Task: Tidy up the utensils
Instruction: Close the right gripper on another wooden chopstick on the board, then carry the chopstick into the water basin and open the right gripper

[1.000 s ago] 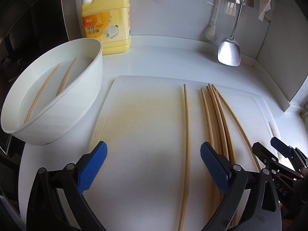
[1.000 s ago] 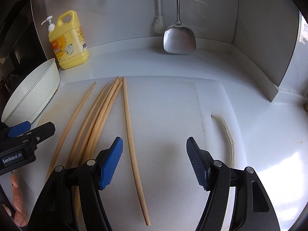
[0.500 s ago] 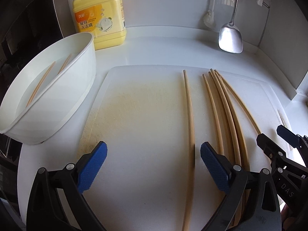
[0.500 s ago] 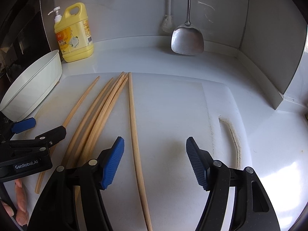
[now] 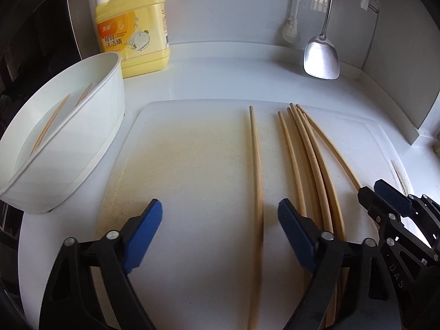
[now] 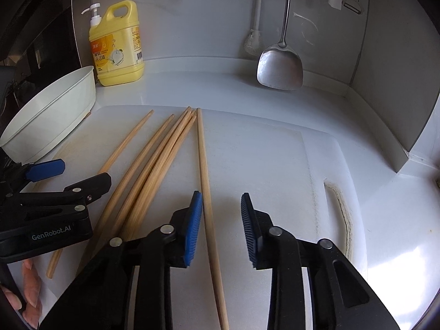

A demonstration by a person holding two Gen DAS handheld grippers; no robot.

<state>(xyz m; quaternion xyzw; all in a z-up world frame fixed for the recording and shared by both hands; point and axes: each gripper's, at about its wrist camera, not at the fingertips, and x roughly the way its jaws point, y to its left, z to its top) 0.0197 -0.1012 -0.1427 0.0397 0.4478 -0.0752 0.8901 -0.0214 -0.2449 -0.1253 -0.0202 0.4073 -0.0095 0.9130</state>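
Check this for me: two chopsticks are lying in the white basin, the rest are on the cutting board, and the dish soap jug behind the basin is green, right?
Not quite. The dish soap jug is yellow, not green, as the left wrist view shows. The rest holds: two chopsticks lie in the white basin, the others on the cutting board.

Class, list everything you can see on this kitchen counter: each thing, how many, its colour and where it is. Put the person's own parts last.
loose chopsticks: about six, tan, lying on the cutting board
bowl chopsticks: two, tan, inside the bowl
bowl: one, white, left of the board
cutting board: one, white, middle of the counter
dish soap bottle: one, yellow, back left
spatula: one, steel, hanging at the back wall
left gripper: black with blue pads, open, just been closing around the leftmost chopstick
right gripper: the same, open, just been closing around the rightmost chopstick
hand: one, behind the left gripper
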